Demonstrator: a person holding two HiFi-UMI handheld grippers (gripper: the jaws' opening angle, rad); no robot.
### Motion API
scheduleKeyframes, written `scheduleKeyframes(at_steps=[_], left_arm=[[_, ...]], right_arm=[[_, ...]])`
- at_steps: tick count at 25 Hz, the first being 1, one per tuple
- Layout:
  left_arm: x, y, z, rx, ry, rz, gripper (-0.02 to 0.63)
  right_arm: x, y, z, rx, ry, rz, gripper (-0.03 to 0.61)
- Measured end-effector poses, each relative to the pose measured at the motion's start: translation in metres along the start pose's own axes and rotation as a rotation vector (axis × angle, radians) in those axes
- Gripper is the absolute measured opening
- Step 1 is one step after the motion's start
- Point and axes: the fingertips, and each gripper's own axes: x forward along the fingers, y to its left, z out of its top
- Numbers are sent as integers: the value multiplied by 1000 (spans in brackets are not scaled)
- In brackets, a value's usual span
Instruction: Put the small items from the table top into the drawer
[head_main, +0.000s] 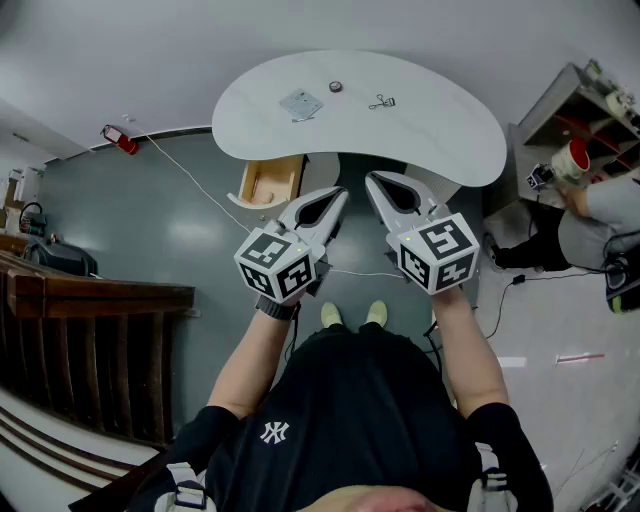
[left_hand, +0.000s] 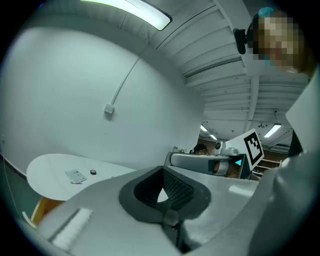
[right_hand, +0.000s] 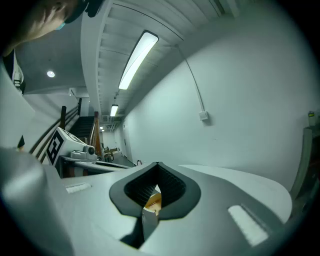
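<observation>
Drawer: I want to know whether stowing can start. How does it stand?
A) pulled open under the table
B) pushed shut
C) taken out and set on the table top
A: the wooden drawer juts out from under the table, with its inside showing.

A white "NY" emblem (head_main: 274, 432) stands on the person's black shirt (head_main: 360, 400); nothing else reads.

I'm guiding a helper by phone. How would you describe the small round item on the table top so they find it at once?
Look at the white curved table, towards its far edge near the middle. The small round item lies there between a flat square packet and a dark wire clip; it alone is a tiny dark disc.
</observation>
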Motion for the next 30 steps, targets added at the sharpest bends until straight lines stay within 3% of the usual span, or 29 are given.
scheduleKeyframes(at_steps=[12,21,30], left_arm=[[9,-3,3,-12,-7,1,4],[9,13,16,-8,-35,61,4],[13,15,8,-5,-24,90,4]], right_arm=[[-4,-5,-1,6,10,4,21],[-18,-33,3,153,-65,18,23],[-14,-39,-4,165,-67,44,23]])
